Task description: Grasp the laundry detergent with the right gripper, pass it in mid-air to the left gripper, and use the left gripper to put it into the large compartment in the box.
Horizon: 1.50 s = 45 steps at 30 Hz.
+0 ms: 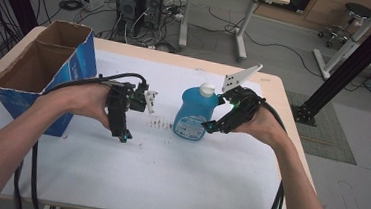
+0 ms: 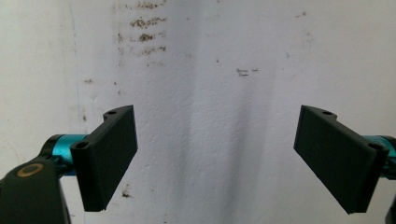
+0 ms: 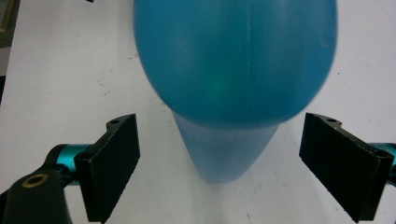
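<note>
Setting: lab floor with computer towers and cables lay beyond a pale wooden desk (image 1: 279, 99) covered by a white, speckled sheet (image 1: 168, 173).
Task's thing: a translucent blue plastic detergent bottle with a white cap (image 1: 194, 112) stood upright near the desk's centre, at about 1 o'clock from the sheet's middle.
Other things: an open blue-sided cardboard box (image 1: 41, 68) sat at the desk's 10 o'clock corner, well apart from the bottle.
Progress: judging by the scene, the grasp had not yet been made; the bottle stood on the sheet, untouched, so closing on it, lifting and moving it all seemed left to do.
Right gripper (image 1: 211, 127): its fingers (image 3: 114, 163) were spread wide and gripped nothing; in the right gripper view the bottle's body hung between and beyond them, at 12 o'clock, with clear gaps on both sides.
Left gripper (image 1: 123, 135): pointed down at the bare sheet at the bottle's 9 o'clock, apart from it; its fingers (image 2: 109, 154) were likewise wide apart and empty.
Next move: likely a short advance of the right gripper before closing.
</note>
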{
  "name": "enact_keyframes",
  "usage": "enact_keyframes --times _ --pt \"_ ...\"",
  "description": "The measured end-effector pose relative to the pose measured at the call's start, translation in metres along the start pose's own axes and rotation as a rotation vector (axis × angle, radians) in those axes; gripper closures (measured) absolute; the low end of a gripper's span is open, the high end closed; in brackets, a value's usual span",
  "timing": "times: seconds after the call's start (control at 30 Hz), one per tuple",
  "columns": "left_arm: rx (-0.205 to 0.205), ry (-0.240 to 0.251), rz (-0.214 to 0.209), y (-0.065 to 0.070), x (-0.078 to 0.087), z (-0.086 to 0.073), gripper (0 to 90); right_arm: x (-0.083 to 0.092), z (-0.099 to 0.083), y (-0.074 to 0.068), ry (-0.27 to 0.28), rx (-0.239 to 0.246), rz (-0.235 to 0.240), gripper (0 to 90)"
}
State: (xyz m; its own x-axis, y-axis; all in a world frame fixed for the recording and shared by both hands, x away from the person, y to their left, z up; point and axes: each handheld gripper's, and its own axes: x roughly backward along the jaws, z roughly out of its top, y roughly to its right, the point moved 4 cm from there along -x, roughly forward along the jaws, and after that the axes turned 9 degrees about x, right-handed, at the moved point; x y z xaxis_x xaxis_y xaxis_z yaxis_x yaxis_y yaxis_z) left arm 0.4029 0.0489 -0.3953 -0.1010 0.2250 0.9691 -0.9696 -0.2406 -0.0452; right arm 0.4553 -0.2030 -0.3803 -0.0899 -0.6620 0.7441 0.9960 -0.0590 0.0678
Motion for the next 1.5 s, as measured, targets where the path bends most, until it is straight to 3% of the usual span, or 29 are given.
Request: enact_keyframes --times 0.1,0.9,1.27,1.5 --pt "0.002 0.000 0.001 0.000 0.000 0.000 13.4 -0.003 0.002 0.001 0.036 0.006 0.006 11.8" --pt "0.016 0.005 0.005 -0.002 0.001 -0.004 13.5 -0.025 -0.002 0.000 0.124 0.005 0.044 11.8" --pt "0.015 0.006 0.012 -0.003 0.002 -0.006 13.5 -0.027 -0.004 0.000 0.147 0.003 0.035 12.4" --pt "0.014 0.008 0.015 -0.002 0.002 -0.005 13.4 -0.026 -0.005 0.002 0.162 -0.008 0.023 17.4"
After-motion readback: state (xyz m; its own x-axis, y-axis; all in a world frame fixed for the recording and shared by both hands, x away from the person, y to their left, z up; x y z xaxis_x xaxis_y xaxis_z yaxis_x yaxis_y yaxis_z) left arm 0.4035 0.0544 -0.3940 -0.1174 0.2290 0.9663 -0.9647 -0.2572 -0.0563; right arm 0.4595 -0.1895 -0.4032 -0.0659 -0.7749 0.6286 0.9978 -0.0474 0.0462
